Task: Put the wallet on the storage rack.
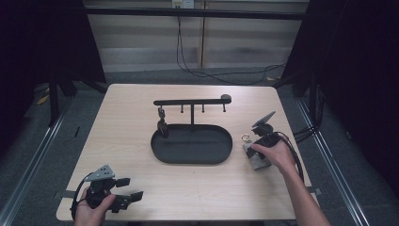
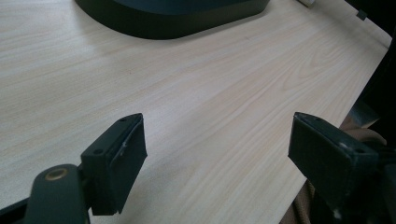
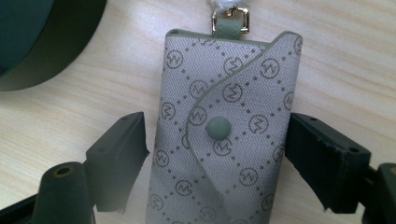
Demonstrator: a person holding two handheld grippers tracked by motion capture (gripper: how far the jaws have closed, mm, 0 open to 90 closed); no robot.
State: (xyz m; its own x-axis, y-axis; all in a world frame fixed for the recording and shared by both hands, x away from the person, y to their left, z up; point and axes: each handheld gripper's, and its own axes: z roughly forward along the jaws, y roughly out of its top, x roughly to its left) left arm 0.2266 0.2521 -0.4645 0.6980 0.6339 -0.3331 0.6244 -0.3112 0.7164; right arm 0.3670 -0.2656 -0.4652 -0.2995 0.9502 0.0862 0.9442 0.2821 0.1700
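Note:
A grey patterned key pouch point(image 3: 233, 84) with a green snap point(image 3: 218, 128) and a gold buckle point(image 3: 229, 19) lies flat on the table. My right gripper point(image 3: 217, 158) is open and straddles its lower half, one jaw on each side, with a slit of table showing by the left jaw. In the high view the pouch point(image 1: 258, 163) lies at the table's right under my right gripper point(image 1: 256, 157), with its metal ring point(image 1: 245, 138) beyond. My left gripper point(image 1: 129, 188) rests near the front left edge, open over bare wood point(image 2: 217, 154).
A black oval tray point(image 1: 226, 146) sits mid-table, with a black hook rack point(image 1: 190, 101) rising from its back edge. A dark item point(image 1: 162, 126) hangs from the leftmost hook. The tray's rim shows in both gripper views point(image 2: 173, 18) point(image 3: 42, 42). Cables run across the floor behind.

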